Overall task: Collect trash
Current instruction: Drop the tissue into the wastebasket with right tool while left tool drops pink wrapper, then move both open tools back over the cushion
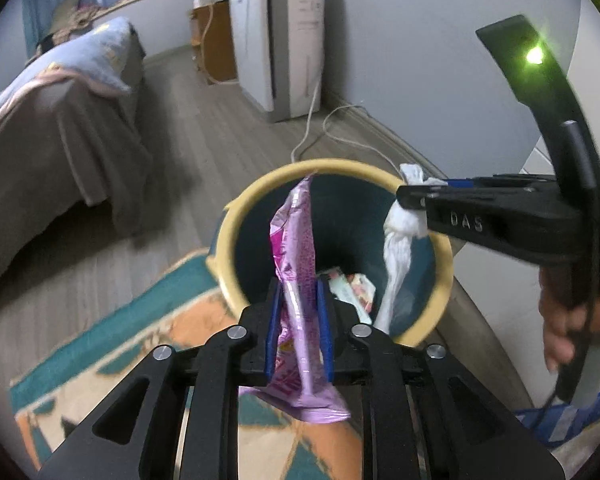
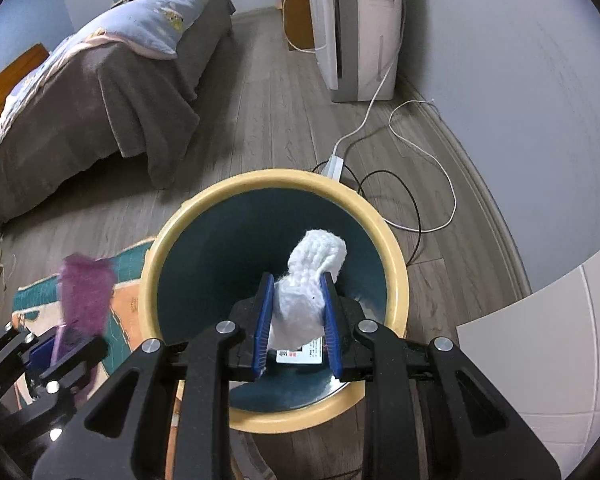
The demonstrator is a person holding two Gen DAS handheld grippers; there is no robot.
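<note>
Bed (image 2: 112, 68) with grey cover and pale quilt at the far left, white appliance (image 2: 360, 28) against the wall, patterned rug (image 1: 112, 332) on the wood floor beside the bin: none of it part of the job.

Trash bin (image 2: 396, 256), yellow rim and dark teal inside, standing upright on the floor at the rug's edge. Already some printed paper scraps (image 1: 352, 288) lying at the bottom, so collecting judged partly done.

Still to drop: two pieces, both held above or at the bin mouth. Pink wrapper (image 1: 296, 272) clamped upright between the blue pads of the left tool (image 1: 299, 320), near the bin's near rim rather than squarely over the opening. White crumpled cloth or tissue (image 2: 304, 300) clamped in the right tool (image 2: 299, 324), hanging over the bin's inside. Release of both judged as the remaining step; no other loose trash visible on the floor.

Left wrist view only: the white piece's long tail dangling down into the bin, the right tool seen side-on with a lit green lamp, and the hand (image 1: 568, 320) gripping its handle. Right wrist view only: power strip (image 2: 334, 166) and looping cables behind the bin, a white panel at lower right, and the left tool with its wrapper blurred, off beside the rim over the rug.
</note>
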